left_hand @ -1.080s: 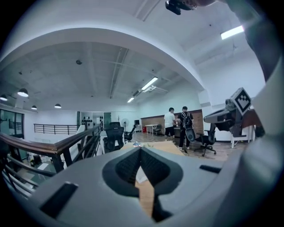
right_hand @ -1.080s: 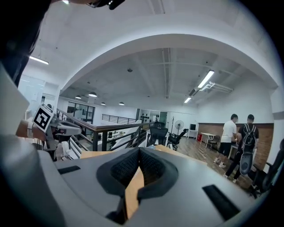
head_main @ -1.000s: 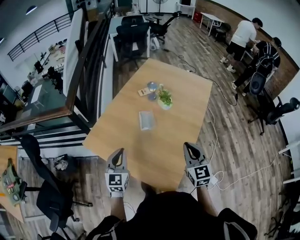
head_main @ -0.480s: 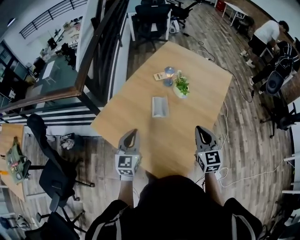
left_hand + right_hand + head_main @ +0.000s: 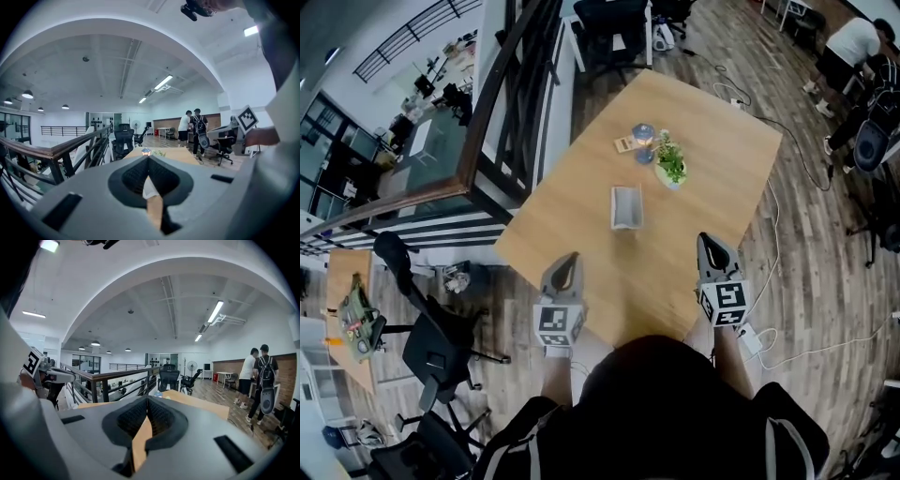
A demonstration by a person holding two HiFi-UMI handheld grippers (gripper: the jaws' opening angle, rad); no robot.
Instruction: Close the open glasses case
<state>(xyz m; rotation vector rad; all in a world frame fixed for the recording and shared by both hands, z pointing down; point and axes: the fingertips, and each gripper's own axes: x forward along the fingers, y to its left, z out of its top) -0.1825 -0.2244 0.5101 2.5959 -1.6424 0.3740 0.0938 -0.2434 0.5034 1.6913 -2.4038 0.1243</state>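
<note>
The open glasses case (image 5: 626, 207), pale grey, lies in the middle of the wooden table (image 5: 712, 169) with its lid folded back. My left gripper (image 5: 570, 259) hovers at the table's near edge, to the case's near left, jaws shut and empty. My right gripper (image 5: 709, 242) is at the near right edge, also shut with nothing in it. Both are well short of the case. In the left gripper view the left gripper (image 5: 149, 158) shows its jaws meeting at the tip. The right gripper (image 5: 147, 401) looks the same in the right gripper view.
Behind the case stand a small potted plant (image 5: 671, 169), a blue round object (image 5: 643, 132) and a card (image 5: 625, 144). A dark railing (image 5: 502, 103) runs along the table's left. Office chairs (image 5: 431, 347) stand at lower left, and people (image 5: 848, 47) at far right.
The person has stepped up to the table. Both grippers came forward to its near edge and the case is nearer. The jaws stayed shut.
</note>
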